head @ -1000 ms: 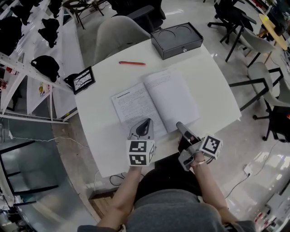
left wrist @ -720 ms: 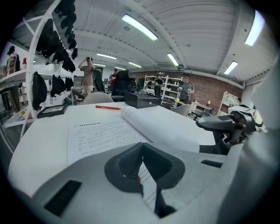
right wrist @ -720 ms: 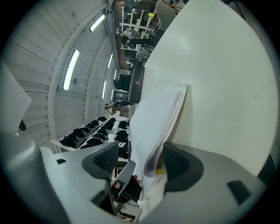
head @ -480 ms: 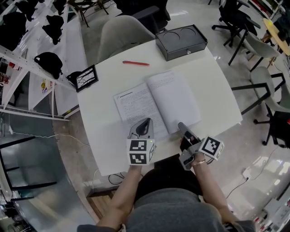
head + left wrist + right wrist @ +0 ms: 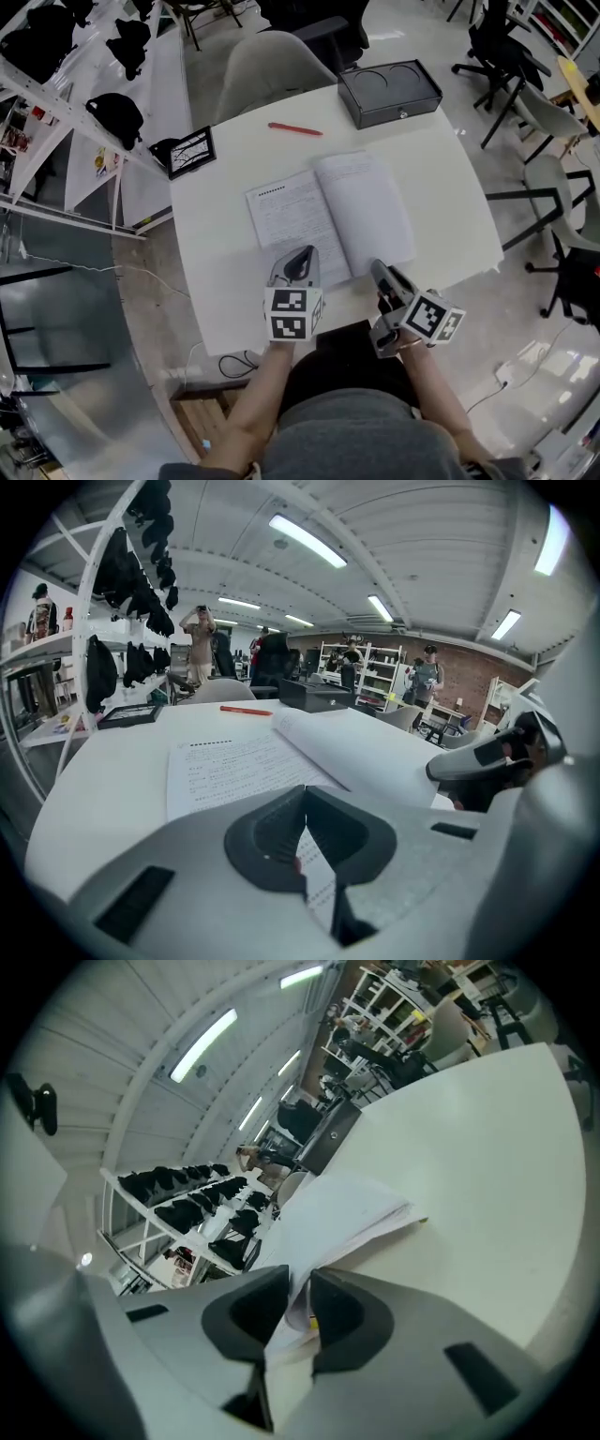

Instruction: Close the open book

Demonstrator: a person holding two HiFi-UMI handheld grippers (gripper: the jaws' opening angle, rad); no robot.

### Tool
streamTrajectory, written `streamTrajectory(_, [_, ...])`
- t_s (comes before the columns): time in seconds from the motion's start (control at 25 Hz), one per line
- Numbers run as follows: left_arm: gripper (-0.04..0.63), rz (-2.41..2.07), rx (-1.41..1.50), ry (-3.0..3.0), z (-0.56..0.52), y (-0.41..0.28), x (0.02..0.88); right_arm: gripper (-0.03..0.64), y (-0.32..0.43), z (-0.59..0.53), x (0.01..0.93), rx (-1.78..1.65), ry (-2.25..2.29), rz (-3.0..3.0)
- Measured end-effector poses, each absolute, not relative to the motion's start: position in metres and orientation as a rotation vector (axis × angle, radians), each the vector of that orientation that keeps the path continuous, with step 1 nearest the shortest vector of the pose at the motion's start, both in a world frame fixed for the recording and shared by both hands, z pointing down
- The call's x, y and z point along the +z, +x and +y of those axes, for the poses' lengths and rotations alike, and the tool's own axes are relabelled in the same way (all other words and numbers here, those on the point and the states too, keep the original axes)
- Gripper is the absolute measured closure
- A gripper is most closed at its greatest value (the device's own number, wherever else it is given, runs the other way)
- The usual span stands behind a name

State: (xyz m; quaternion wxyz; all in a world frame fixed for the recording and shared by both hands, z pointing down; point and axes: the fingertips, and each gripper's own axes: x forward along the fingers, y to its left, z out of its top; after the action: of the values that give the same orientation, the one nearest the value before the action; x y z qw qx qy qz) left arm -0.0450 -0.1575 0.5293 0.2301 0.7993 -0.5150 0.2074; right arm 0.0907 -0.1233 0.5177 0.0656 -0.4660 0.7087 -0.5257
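Head view: the open book [image 5: 328,214] lies flat in the middle of the white surface [image 5: 441,178], a red pen [image 5: 294,129] and a black box [image 5: 389,92] beyond it; the left tool [image 5: 302,255] sits at the left page's near edge, the right tool [image 5: 377,266] at the right page's near corner. Left gripper view: its jaws stand together over the printed page, gripping nothing. Right gripper view: its jaws are closing, a thin sheaf of the book's right-hand pages between them.
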Motion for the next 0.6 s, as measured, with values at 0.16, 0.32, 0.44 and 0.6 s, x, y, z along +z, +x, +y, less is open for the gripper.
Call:
streamTrajectory(0.16, [0.589, -1.437, 0.562, 2.177, -0.152, -0.051, 0.530, 0.553, 0.086, -0.122, 0.512, -1.501, -1.430, 2.271])
streamTrajectory(0.32, [0.589, -1.457, 0.555, 2.152, -0.146, -0.056, 0.532, 0.566, 0.078, -0.120, 0.506, -1.403, -1.443, 2.420])
streamTrajectory(0.44, [0.589, -1.469, 0.550, 2.136, -0.143, -0.059, 0.533, 0.571, 0.071, -0.119, 0.503, -1.335, -1.446, 2.535])
streamTrajectory(0.6, [0.589, -1.486, 0.542, 2.121, -0.139, -0.063, 0.532, 0.580, 0.064, -0.116, 0.500, -1.262, -1.455, 2.656])
